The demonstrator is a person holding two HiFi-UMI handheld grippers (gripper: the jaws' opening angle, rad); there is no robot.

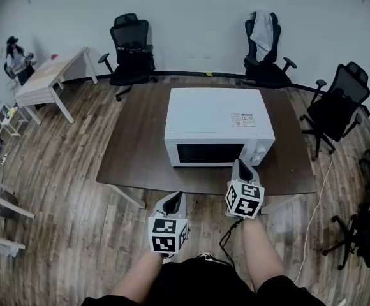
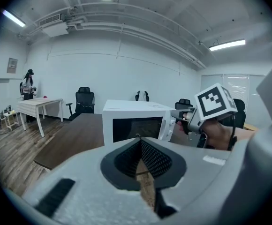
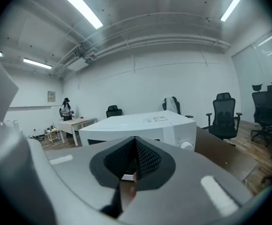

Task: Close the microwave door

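Observation:
A white microwave (image 1: 218, 123) stands on a dark brown table (image 1: 134, 145); its dark-windowed door (image 1: 207, 153) lies flush with the front. My right gripper (image 1: 241, 164) is shut and empty, its tips close to the control panel at the front right corner. In the left gripper view the right gripper (image 2: 178, 115) points at the microwave (image 2: 136, 121) from the right. My left gripper (image 1: 174, 199) hovers off the table's near edge, shut on nothing. In its own view the right gripper (image 3: 135, 138) looks over the microwave (image 3: 145, 123).
Black office chairs stand behind the table (image 1: 132, 50) (image 1: 266, 50) and to its right (image 1: 338, 104). A white table (image 1: 44, 78) with a person (image 1: 16, 59) beside it is at the far left. A cable (image 1: 316, 203) trails over the wooden floor on the right.

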